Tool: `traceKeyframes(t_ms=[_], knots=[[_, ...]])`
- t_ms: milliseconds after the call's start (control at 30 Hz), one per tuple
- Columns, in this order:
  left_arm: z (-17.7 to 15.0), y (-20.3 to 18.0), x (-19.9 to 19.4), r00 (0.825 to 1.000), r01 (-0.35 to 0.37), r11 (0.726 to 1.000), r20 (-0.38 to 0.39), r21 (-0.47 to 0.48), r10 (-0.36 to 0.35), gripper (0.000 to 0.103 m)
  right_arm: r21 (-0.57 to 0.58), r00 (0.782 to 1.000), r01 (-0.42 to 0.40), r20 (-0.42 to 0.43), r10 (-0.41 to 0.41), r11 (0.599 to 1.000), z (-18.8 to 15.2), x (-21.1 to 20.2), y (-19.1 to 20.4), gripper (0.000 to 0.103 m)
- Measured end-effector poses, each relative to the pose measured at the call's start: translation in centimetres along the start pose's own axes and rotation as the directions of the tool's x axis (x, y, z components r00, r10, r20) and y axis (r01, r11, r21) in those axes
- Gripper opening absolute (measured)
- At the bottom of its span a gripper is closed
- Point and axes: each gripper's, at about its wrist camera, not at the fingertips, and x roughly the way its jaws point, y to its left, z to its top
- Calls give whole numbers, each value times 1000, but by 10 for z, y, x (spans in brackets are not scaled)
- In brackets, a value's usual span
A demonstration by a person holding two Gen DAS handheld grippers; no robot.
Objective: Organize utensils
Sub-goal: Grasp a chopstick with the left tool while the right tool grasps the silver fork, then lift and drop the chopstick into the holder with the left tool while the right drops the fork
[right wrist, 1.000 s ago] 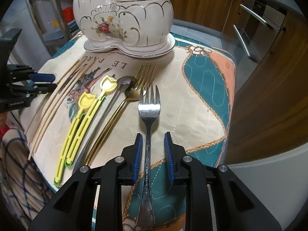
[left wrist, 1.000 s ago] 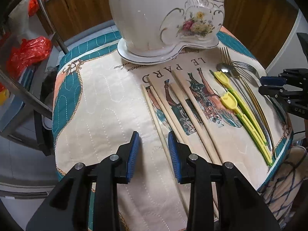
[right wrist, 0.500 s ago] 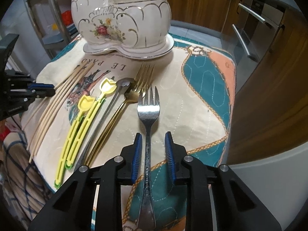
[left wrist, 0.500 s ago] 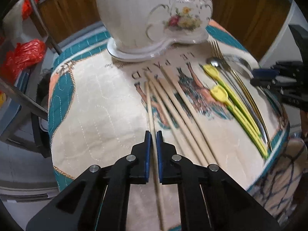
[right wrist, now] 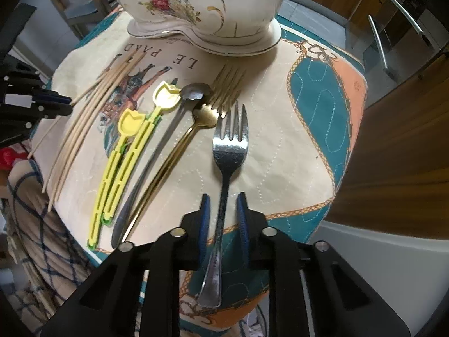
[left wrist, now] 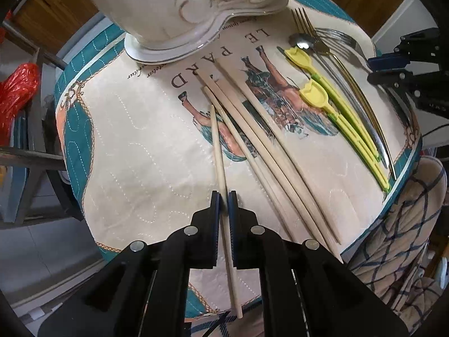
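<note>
At the bottom centre of the left wrist view, the left gripper (left wrist: 224, 200) has its blue-padded jaws clamped on a pale wooden chopstick (left wrist: 217, 146), gripping near its lower half so the rest reaches up the frame.

Just right of it, three more wooden chopsticks (left wrist: 261, 151) lie side by side on the quilted teal-and-cream cloth (left wrist: 132, 151) covering the tabletop.

In the right wrist view, the right gripper (right wrist: 223, 210) straddles the handle of a silver metal fork (right wrist: 230, 146). Its jaws have just been closing, yet a gap shows on either side, so they are not yet pressing it.

To the left lie a gold spoon (right wrist: 206, 116), a grey spoon (right wrist: 193, 94) and two yellow plastic tulip-shaped picks (right wrist: 132, 129).

Farthest, at the top, stands a white floral ceramic holder (right wrist: 196, 2), likely where the utensils belong.
</note>
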Motion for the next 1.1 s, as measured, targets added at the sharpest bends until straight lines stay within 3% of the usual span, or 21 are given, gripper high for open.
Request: traceKeyframes(t_ms=[233,367,433,533,633,700,767,833,933,1067,1100], knots=[[-7,-2,-4,999,20,1000,33,-10,-20,4,57,995,-56,89,50,997,-12,-4,-15,6],[-20,4,-10,994,45,998,102,-32,-41,4,85,987,-92,139,80,992,-14,-13,-22,6],[-26,10,-21,986,74,996,156,-43,-67,4,99,980,-114,175,95,989,-17,-20,-25,6],[-36,23,-45,958,104,992,274,-74,-80,4,105,963,-142,245,113,984,-18,-33,-27,6],[-49,39,-75,890,183,976,440,-113,-116,4,121,920,-207,361,151,971,-23,-53,-29,6],[-58,49,-93,815,248,958,566,-142,-127,4,124,893,-231,422,159,965,-21,-63,-35,6],[-58,50,-105,750,287,946,650,-153,-122,4,127,856,-257,490,165,958,-19,-72,-36,6],[-60,51,-114,673,315,936,732,-155,-105,4,126,814,-275,558,161,953,-17,-82,-36,6],[-59,45,-122,593,309,934,804,-177,-44,4,123,763,-280,631,143,952,-9,-93,-35,6],[-53,40,-135,441,293,934,896,-204,57,4,117,705,-236,704,87,965,0,-108,-30,6],[-54,40,-139,413,294,933,908,-209,73,4,117,689,-215,722,65,970,1,-112,-27,6]])
